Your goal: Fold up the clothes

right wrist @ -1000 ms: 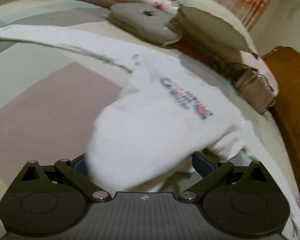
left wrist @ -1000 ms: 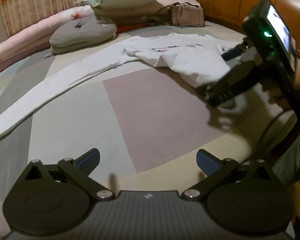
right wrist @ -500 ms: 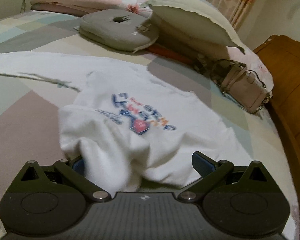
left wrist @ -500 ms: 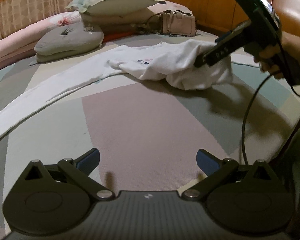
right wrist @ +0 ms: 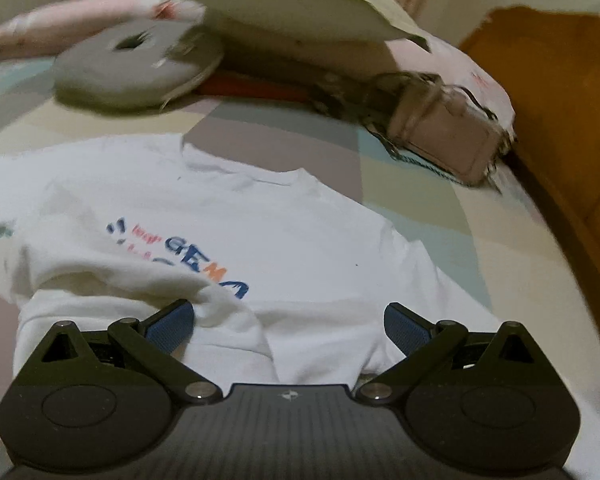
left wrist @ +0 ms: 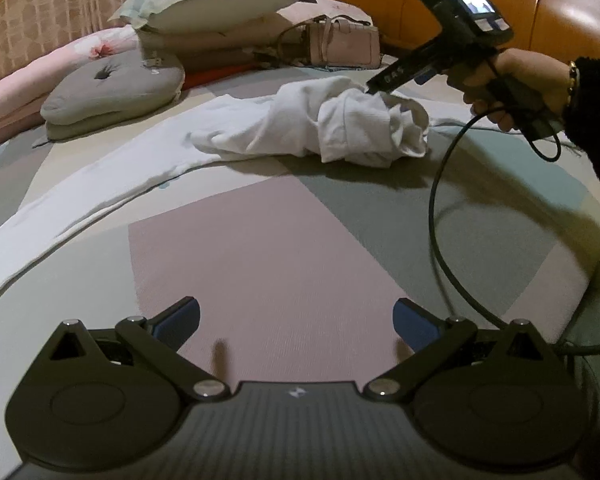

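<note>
Left wrist view shows the left gripper (left wrist: 296, 320) low in the frame, its blue-padded fingers (left wrist: 180, 318) spread wide with nothing between them, over the mauve patch of the patchwork bedspread (left wrist: 284, 248). Across the upper middle of that frame lies the white long-sleeved shirt (left wrist: 292, 124), its body bunched into a heap right of centre and one sleeve (left wrist: 80, 200) trailing down toward the left edge. At the upper right a hand (left wrist: 512, 80) holds the right gripper (left wrist: 374, 90), whose tip is down at the top of the bunched cloth; a black cable (left wrist: 436, 208) loops from the handle down the right side of the frame. From this side the spread of its fingers cannot be made out. Right wrist view, somewhat blurred, shows those fingers (right wrist: 170, 326) set wide apart at the bottom of the frame, with a fold of the shirt (right wrist: 228, 248) lying between them and touching the left pad; the pads are not pressed onto the cloth. Blue and orange lettering (right wrist: 204, 252) shows on the shirt's chest at left centre. Beyond the shirt, at the top of both frames, sit a grey cushion (left wrist: 112, 88) with a dimple, a pale pillow (left wrist: 216, 0) stacked on folded bedding, and a pink handbag (left wrist: 340, 46) next to a wooden headboard (left wrist: 540, 4).
</note>
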Demonstrator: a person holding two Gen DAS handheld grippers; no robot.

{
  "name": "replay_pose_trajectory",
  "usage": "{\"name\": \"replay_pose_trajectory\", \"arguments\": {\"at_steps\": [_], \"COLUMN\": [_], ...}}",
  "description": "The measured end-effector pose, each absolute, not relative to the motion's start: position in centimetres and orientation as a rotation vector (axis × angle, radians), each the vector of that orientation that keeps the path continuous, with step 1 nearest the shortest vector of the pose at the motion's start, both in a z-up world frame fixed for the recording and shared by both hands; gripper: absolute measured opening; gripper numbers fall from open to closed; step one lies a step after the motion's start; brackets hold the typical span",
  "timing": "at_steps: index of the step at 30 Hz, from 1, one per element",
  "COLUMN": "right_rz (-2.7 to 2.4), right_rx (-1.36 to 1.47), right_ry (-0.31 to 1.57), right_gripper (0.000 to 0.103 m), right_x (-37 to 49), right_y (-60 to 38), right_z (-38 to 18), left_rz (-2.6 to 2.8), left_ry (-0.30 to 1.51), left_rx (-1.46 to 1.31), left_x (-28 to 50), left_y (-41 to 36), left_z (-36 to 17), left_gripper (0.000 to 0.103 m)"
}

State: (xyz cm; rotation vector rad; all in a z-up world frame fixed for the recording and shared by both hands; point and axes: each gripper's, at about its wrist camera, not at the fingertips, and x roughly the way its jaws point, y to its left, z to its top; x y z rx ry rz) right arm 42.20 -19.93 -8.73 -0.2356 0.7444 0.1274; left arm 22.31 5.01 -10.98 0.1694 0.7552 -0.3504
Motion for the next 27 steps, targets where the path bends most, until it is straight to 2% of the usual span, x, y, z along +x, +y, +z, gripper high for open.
{"name": "replay_pose_trajectory", "arguments": {"at_steps": [6, 14, 27], "right_rz": [0.251, 0.600, 0.561], "right_rx": [-0.044, -0.002, 0.081], "right_ry": [0.685, 0.576, 0.614], "right_gripper": [0.103, 0.103, 0.103], "right_x": [38.7, 34.5, 34.3], "right_y": [-21.6, -21.3, -26.8], "right_z": [-7.5, -9.6, -10.0], "left_rz": [-0.356, -0.361, -0.322], "left_ry": [0.784, 0.866, 0.751], "left_rx": [0.175, 0.194, 0.273], "left_x": [24.8, 28.0, 32.5], "left_y": [3.3, 0.4, -5.8], "left_z": [-11.2, -11.6, -12.6], "left_gripper": [0.102, 0.102, 0.102]}}
